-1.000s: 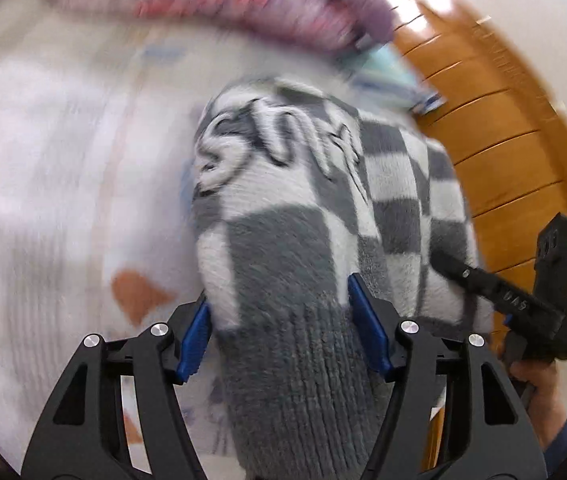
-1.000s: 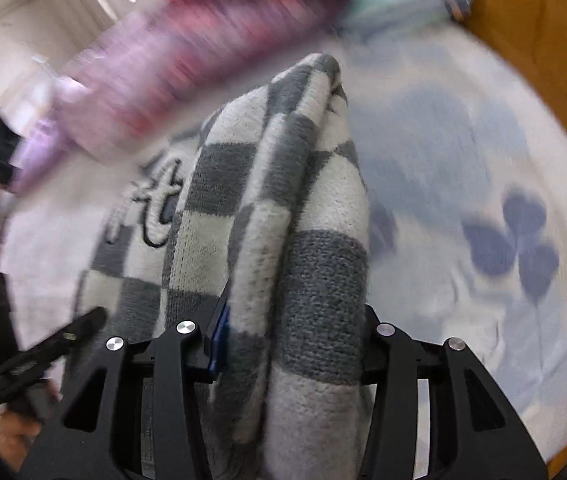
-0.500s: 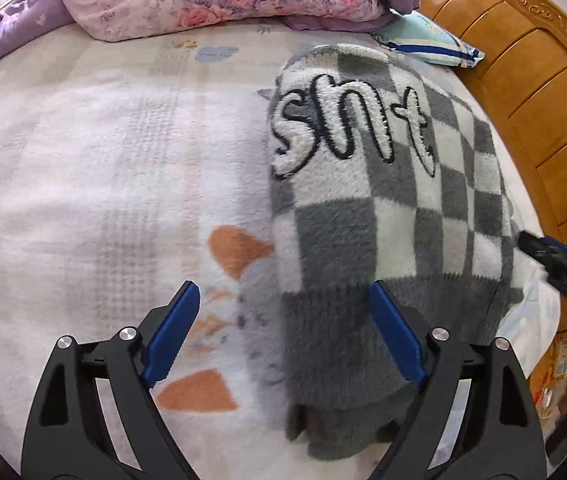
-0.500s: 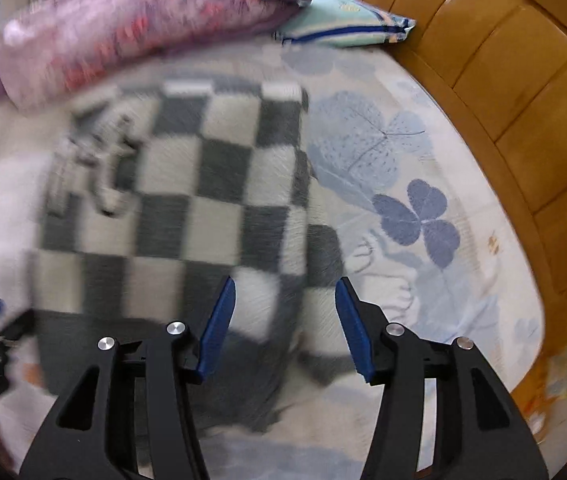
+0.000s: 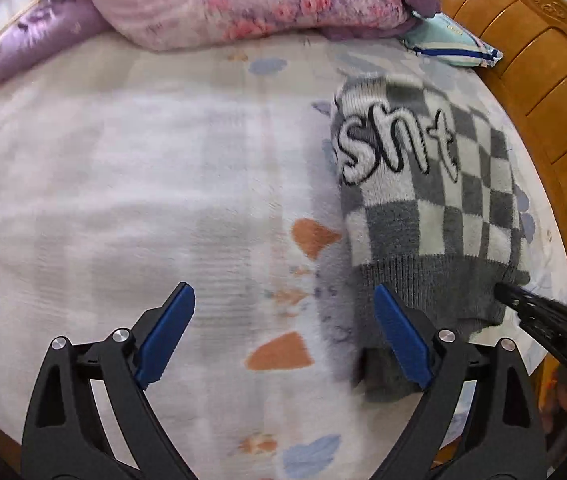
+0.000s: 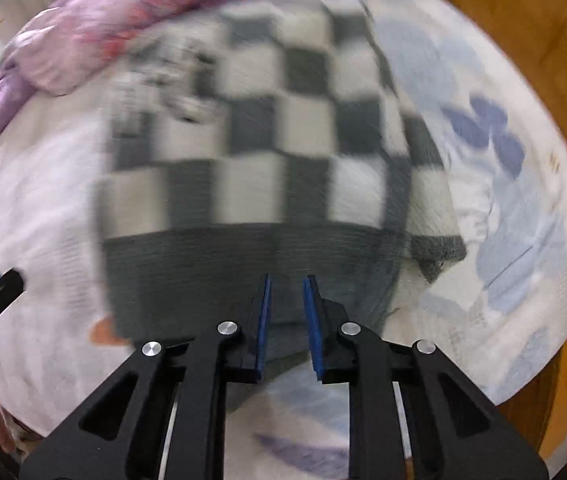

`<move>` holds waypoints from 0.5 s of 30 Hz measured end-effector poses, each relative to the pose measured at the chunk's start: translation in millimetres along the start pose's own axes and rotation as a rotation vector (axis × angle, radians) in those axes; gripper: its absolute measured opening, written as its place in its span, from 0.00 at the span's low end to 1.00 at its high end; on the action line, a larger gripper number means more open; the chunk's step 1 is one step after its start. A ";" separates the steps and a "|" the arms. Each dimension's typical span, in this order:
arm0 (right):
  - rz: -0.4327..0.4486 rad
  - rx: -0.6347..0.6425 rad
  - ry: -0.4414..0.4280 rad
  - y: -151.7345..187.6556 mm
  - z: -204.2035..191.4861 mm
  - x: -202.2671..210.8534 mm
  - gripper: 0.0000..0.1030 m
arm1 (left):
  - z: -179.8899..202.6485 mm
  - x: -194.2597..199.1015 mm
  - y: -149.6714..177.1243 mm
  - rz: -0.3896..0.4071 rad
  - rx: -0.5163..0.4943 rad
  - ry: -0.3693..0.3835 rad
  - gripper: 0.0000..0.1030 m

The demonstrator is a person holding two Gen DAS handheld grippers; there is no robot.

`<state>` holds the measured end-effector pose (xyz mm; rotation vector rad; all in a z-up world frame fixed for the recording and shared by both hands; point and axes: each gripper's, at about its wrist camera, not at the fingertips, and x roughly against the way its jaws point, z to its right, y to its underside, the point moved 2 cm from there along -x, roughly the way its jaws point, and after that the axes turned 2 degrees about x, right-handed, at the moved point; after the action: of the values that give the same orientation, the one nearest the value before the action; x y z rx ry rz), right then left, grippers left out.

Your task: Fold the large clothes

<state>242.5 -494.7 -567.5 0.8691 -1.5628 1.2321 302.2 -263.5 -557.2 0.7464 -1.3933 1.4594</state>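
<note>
The grey-and-white checked sweater (image 5: 423,200) with the raised letters "sht" lies folded flat on the bed sheet (image 5: 123,200), near the wooden bed frame. My left gripper (image 5: 283,290) hovers left of the sweater's grey hem, its jaws wide and still opening, with only sheet between them. In the blurred right wrist view, the sweater (image 6: 263,140) fills the middle. My right gripper (image 6: 288,278) hangs over the hem, its jaws closing to a narrow gap with nothing pinched. One of its fingers (image 5: 523,308) shows at the hem's right corner.
A pink floral quilt (image 5: 243,0) is heaped along the far side of the bed, with a teal pillow (image 5: 447,42) beside it. The wooden bed frame (image 5: 543,100) runs along the right. The left part of the sheet lies flat. A hand shows at the lower right.
Both grippers have let go of the sweater, which was lifted and now lies flat. The left gripper opened wide and drew back to the left. The right jaws opened, then narrowed.
</note>
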 end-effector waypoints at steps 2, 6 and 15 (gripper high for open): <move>0.046 0.005 -0.026 2.2 -24.6 32.3 0.23 | -7.6 26.6 -2.2 0.023 -0.001 -0.007 0.89; 0.119 0.026 0.010 9.9 -75.2 98.9 0.59 | -23.0 85.4 -6.5 0.084 -0.009 0.013 0.89; 0.293 0.037 0.086 73.0 -178.1 238.2 0.82 | -91.0 244.6 16.0 0.251 -0.080 0.019 0.94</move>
<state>142.9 -300.0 -353.0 0.6155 -1.6424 1.4887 215.1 -119.9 -356.7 0.5195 -1.5649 1.5872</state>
